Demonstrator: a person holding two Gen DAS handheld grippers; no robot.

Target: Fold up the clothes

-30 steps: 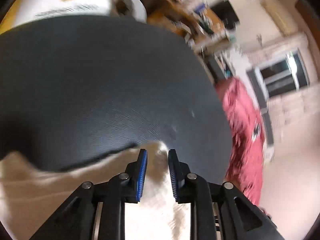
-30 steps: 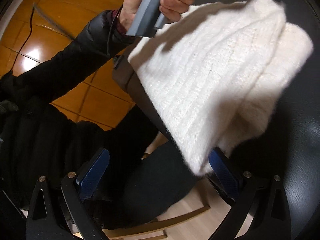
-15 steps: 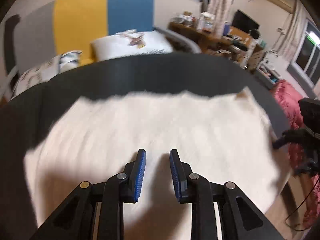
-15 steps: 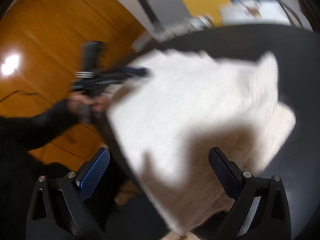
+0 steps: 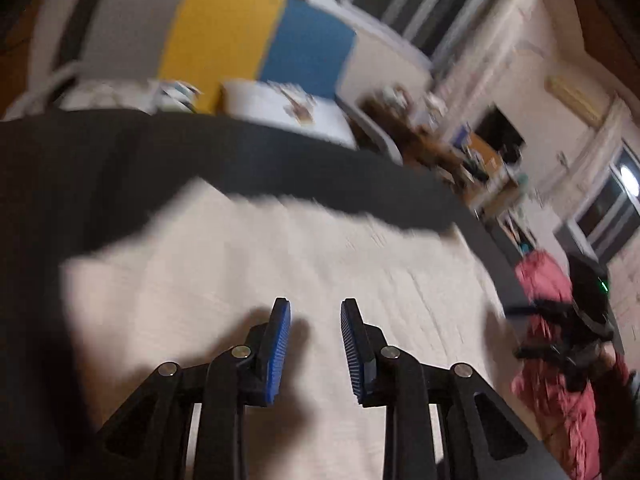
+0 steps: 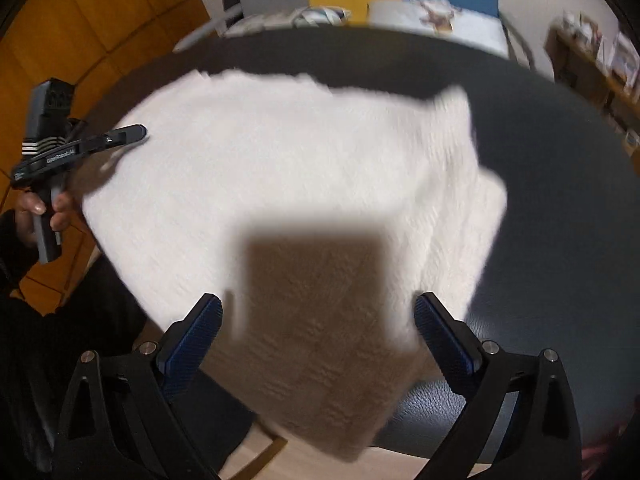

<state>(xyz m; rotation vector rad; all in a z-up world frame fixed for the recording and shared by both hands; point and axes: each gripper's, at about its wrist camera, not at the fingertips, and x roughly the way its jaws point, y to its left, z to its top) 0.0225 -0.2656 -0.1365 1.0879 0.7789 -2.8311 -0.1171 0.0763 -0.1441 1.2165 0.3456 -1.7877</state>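
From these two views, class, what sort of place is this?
Probably a lived-in bedroom: a white pillow against a yellow and blue headboard, a cluttered wooden desk, and a cream knitted garment for folding.

Orange wooden floor [image 6: 100, 20], yellow-and-blue wall panel [image 5: 256, 36], dark windows [image 5: 608, 208], cluttered shelf [image 5: 472, 156]

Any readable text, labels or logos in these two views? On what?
"GenRobot.AI": white print on the left tool's black body, in the right wrist view; small, slightly soft.
Small white print near that body's rear end: too small to read.
Left wrist view: nothing legible; blurred.
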